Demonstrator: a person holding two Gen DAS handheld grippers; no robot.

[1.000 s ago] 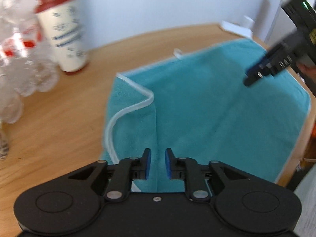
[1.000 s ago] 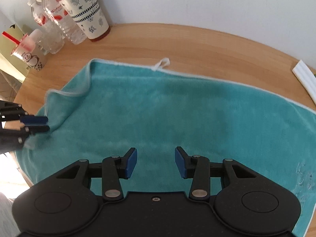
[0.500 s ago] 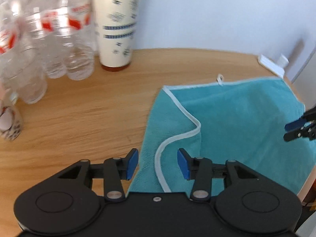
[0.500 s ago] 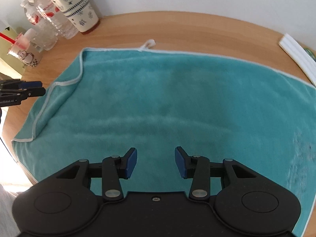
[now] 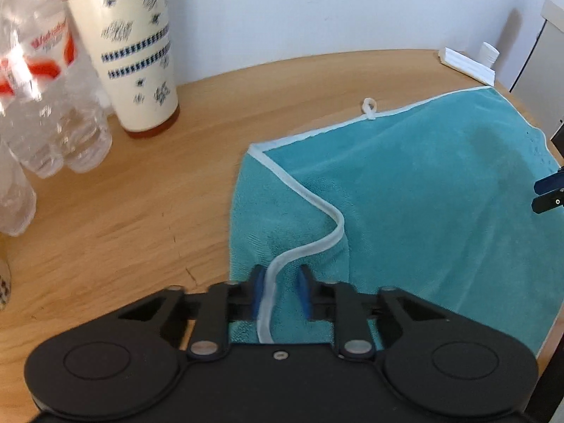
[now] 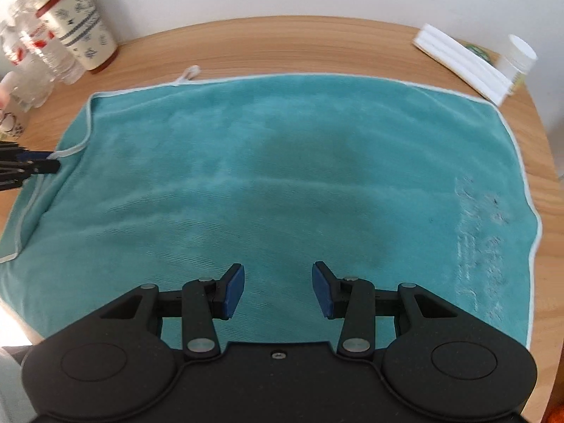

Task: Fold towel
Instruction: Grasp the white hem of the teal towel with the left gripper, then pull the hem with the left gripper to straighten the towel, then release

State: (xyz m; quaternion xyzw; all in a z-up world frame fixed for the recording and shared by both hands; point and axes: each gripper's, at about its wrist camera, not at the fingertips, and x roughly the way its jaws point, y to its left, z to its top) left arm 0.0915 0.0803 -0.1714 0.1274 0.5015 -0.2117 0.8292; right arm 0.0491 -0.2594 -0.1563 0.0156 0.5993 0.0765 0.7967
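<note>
Straddling the white piped edge (image 5: 303, 246) of the teal towel (image 5: 423, 190), the left hand-held gripper (image 5: 280, 290) has its blue pads partly spread with the turned-over flap between them, not yet pinched. The right hand-held gripper (image 6: 278, 289) hovers spread wide over the towel's near middle, holding nothing. The towel lies nearly flat across the wooden tabletop (image 5: 123, 211), its left end folded back on itself and a small hanging loop (image 6: 188, 74) on the far edge. If the left pads close on only the piping or the top layer, the flap could likely slip free or drag the cloth crooked toward the patterned cup (image 5: 137, 53) and plastic bottles (image 5: 46, 112) standing well off to the left. The towel's near edge is hidden beneath both gripper bodies, the bottles are blurred, and whether the left pads touch the cloth below is hard to tell.
</note>
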